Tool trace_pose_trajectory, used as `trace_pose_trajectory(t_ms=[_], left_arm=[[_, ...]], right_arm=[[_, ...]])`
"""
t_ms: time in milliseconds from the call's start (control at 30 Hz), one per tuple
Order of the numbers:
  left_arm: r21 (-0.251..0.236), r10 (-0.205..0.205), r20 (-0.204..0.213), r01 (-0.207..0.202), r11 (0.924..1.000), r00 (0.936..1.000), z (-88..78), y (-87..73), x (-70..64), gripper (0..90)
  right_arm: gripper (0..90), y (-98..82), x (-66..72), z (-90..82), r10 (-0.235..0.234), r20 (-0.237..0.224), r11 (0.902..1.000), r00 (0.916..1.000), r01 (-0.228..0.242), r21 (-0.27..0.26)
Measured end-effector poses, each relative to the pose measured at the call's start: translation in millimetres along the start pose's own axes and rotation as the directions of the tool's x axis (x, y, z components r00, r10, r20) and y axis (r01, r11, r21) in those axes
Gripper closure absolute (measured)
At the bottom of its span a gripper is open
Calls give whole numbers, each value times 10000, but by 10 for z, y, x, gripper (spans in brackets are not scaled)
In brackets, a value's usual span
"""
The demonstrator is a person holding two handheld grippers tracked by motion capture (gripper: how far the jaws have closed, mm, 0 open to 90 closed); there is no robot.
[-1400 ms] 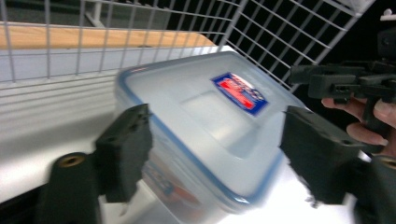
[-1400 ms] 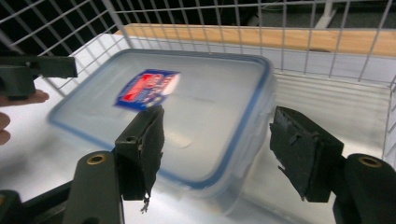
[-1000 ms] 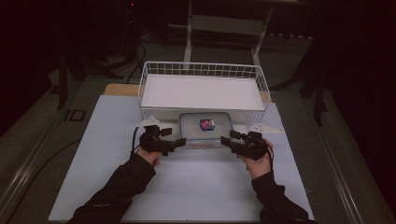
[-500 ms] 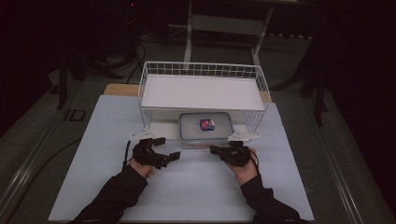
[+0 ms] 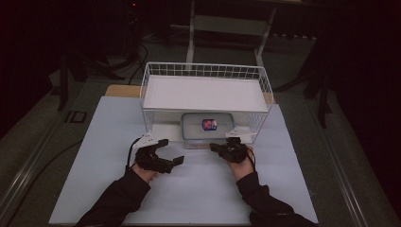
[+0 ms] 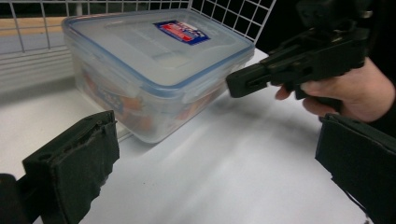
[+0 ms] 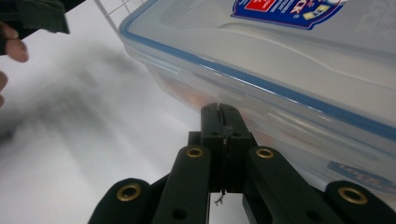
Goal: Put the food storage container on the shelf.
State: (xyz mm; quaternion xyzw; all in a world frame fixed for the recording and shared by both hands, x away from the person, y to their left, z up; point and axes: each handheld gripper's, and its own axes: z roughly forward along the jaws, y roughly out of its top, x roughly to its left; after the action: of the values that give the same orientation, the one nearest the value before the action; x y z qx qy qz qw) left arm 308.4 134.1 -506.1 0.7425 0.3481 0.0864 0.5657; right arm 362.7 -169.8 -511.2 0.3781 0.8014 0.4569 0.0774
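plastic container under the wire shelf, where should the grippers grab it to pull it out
Take the plastic container by its two short ends near the front corners, one gripper per side, coming in level from the open front of the wire shelf. The shelf covers the lid, so a top grip looks blocked. The left gripper is open; the right gripper is shut at the front edge.

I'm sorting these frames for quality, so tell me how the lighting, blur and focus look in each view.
High view: dim, dark surroundings, only the white table lit; the container looks small and soft. Left gripper view: bright, the container sharp, the near jaws soft. Right gripper view: the right gripper shut and crisp at its tip against the container, table shadows smeared, a blurred hand at the left edge.
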Motion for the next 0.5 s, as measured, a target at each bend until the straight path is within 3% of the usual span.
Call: trace_pose_trajectory(t_ms=[167,500], left_arm=[[-54,6,29,-6,10000,10000,3,-11,-5,0],[-33,94,100,-93,10000,9999,1,-37,-24,0]], right_arm=[[898,47,-44,81,295,93,9994,9995,-294,-171],[898,180,-127,253,351,423,9990,9985,-339,-293]])
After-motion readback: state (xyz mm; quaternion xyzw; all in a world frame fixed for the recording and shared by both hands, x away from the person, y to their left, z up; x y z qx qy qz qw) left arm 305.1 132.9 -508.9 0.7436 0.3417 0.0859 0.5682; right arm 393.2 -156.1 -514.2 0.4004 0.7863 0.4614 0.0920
